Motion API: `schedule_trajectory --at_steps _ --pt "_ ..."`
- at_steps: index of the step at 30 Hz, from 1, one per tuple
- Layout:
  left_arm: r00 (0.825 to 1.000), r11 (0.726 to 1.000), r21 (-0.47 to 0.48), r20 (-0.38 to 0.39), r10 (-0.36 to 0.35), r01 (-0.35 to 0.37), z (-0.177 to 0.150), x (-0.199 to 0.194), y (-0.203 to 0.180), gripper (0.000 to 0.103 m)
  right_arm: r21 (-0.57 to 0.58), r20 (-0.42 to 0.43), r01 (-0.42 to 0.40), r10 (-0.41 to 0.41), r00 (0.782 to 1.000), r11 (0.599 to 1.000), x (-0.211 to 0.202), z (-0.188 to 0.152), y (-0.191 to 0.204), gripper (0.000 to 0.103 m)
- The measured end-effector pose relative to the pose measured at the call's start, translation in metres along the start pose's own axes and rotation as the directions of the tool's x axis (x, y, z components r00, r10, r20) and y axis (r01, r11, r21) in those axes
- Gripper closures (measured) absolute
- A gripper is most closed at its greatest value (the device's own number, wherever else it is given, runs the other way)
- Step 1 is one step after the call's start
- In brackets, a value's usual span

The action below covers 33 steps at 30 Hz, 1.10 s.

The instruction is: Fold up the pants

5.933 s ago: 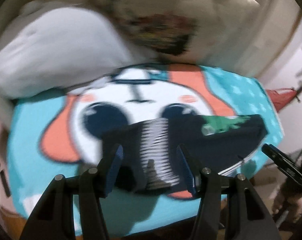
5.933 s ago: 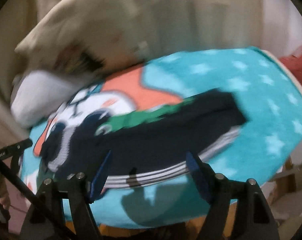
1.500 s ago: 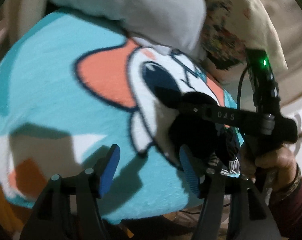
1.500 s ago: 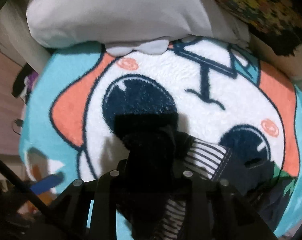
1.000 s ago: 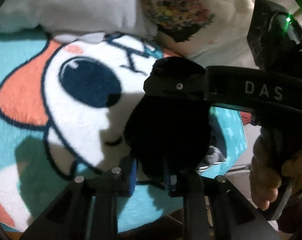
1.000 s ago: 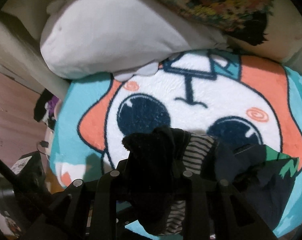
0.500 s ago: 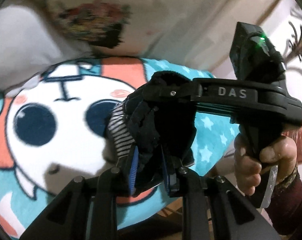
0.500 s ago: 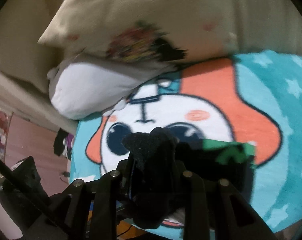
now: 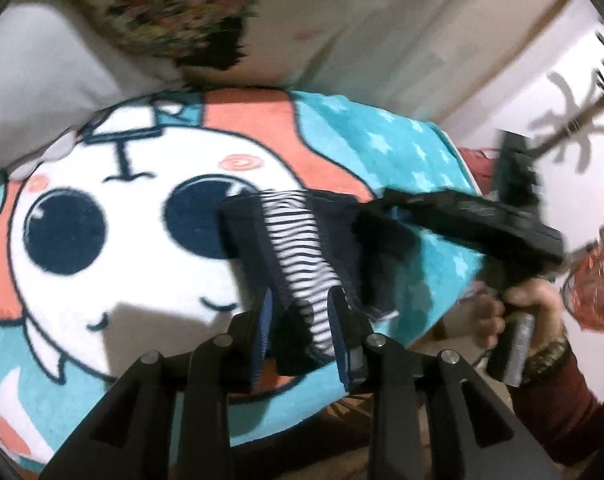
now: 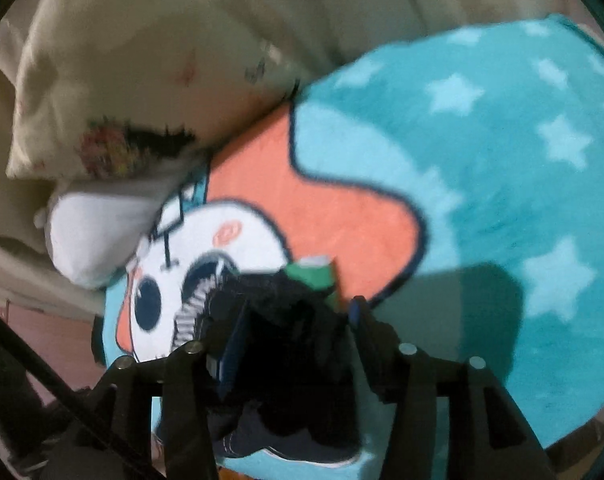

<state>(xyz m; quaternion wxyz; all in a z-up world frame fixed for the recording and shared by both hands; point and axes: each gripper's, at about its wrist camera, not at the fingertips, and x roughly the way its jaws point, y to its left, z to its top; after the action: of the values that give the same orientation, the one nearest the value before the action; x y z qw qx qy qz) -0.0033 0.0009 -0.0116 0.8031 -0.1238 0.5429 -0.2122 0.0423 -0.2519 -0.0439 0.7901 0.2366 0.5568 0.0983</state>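
Both grippers at the bunched pants.
Left gripper (image 9: 302, 322) jaws parted around striped waistband of pants (image 9: 302, 248); right gripper (image 10: 293, 340) jaws apart around dark fabric. Pants lie on cartoon blanket (image 9: 113, 240), below pillows (image 9: 41, 72).

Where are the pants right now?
In the left wrist view, the pants lie bunched on the cartoon blanket, right of its right eye, between the left gripper fingers.
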Motion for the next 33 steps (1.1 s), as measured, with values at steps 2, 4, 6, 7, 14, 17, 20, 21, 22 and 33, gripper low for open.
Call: schedule_trajectory --at_steps 2,4,6,7,14,17,20,21,22,33 --pt "1.0 1.0 -0.026 -0.013 0.017 -0.018 0.001 0.004 0.007 0.076 0.007 0.092 0.013 -0.014 0.996 1.0 -0.024 0.006 0.001 0.047" --pt "1.0 1.0 -0.025 -0.023 0.008 -0.008 0.002 0.01 0.004 0.076 0.019 0.154 -0.068 0.064 0.986 0.997 -0.043 0.008 0.007 0.052" --pt "0.999 1.0 0.001 -0.04 -0.003 0.003 0.001 0.018 -0.005 0.076 0.031 0.163 -0.186 0.179 0.97 0.982 -0.049 0.009 0.014 0.054" --pt "0.998 1.0 0.023 -0.058 -0.005 0.006 0.0 0.026 -0.011 0.076 0.043 0.147 -0.265 0.257 0.955 0.963 -0.047 0.007 0.02 0.054" --pt "0.989 0.993 0.112 -0.14 0.046 -0.03 -0.013 0.065 -0.026 0.07 0.176 -0.008 -0.36 0.367 0.93 0.916 0.004 -0.022 0.022 0.057" --pt "0.988 0.995 0.102 -0.152 0.033 -0.018 -0.015 0.071 -0.02 0.063 0.17 -0.036 -0.232 0.242 0.97 0.958 0.014 -0.039 0.008 0.06" --pt "0.987 0.997 0.077 -0.161 0.0 0.013 -0.012 0.066 -0.016 0.063 0.112 -0.029 -0.13 0.134 0.991 0.985 0.018 -0.047 0.0 0.068" --pt "0.988 0.997 0.074 -0.155 -0.015 0.027 -0.01 0.061 -0.015 0.063 0.12 -0.019 -0.14 0.143 0.99 0.983 0.016 -0.046 -0.003 0.067" --pt "0.99 0.996 0.073 -0.137 -0.033 0.044 -0.007 0.053 -0.014 0.063 0.136 -0.003 -0.155 0.157 0.988 0.979 0.012 -0.046 -0.004 0.066" --pt "0.986 0.978 -0.155 -0.068 -0.15 0.138 0.025 0.05 0.04 0.048 0.146 0.08 -0.15 0.14 0.987 0.978 -0.002 -0.038 -0.029 0.032"
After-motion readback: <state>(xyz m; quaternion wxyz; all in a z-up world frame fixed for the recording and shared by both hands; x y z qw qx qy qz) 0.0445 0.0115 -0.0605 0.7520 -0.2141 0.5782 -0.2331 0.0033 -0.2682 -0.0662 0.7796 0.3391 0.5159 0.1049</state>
